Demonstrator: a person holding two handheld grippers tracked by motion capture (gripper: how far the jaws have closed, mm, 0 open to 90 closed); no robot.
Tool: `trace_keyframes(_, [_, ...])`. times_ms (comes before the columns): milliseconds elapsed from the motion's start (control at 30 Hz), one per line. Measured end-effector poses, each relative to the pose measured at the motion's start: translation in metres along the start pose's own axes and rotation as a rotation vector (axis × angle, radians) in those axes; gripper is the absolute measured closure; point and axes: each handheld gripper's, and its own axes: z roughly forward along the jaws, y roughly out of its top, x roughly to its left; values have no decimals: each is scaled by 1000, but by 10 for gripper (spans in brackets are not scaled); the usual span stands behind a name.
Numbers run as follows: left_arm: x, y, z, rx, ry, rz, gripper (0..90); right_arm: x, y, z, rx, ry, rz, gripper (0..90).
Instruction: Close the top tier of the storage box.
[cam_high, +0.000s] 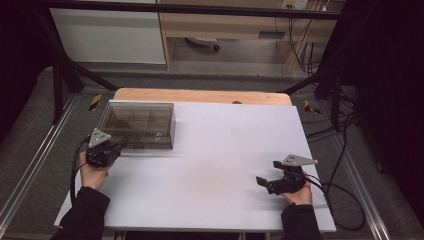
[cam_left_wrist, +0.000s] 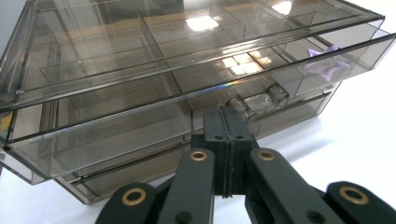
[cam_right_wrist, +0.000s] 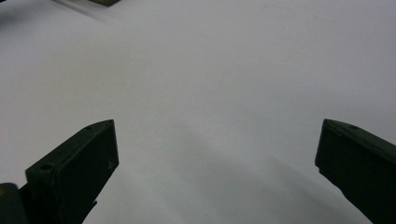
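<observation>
At the left of the tabletop (cam_high: 215, 165), the left claw (cam_left_wrist: 226, 122) is clenched, its two jaws pressed flat together just at the front of the transparent drawer box (cam_high: 138, 125). I cannot tell if a thin drawer handle is pinched between them or if they only touch the front. The box stands at the far left part of the white surface. Its upper drawer (cam_left_wrist: 196, 88) is pulled out a little, and a small pale purple thing (cam_left_wrist: 325, 65) lies in one compartment. The box looks like hard, smooth, light plastic, so I judge it may slide when a drawer is pulled; the small handle at the drawer front is the best place to take. At the right, the right claw (cam_high: 269, 175) is released, jaws wide apart above the bare surface, well apart from the box.
</observation>
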Motion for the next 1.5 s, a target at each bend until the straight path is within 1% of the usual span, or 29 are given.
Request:
trace_keyframes(700, [4, 3, 10, -8, 11, -18, 896, 0, 0, 0, 2, 0, 3, 1])
trace_keyframes(1133, [4, 4, 14, -23, 29, -18, 897, 0, 0, 0, 0, -2, 4, 1])
trace_keyframes(1500, [4, 3, 14, -29, 32, -16, 896, 0, 0, -1, 0, -1, 2, 1])
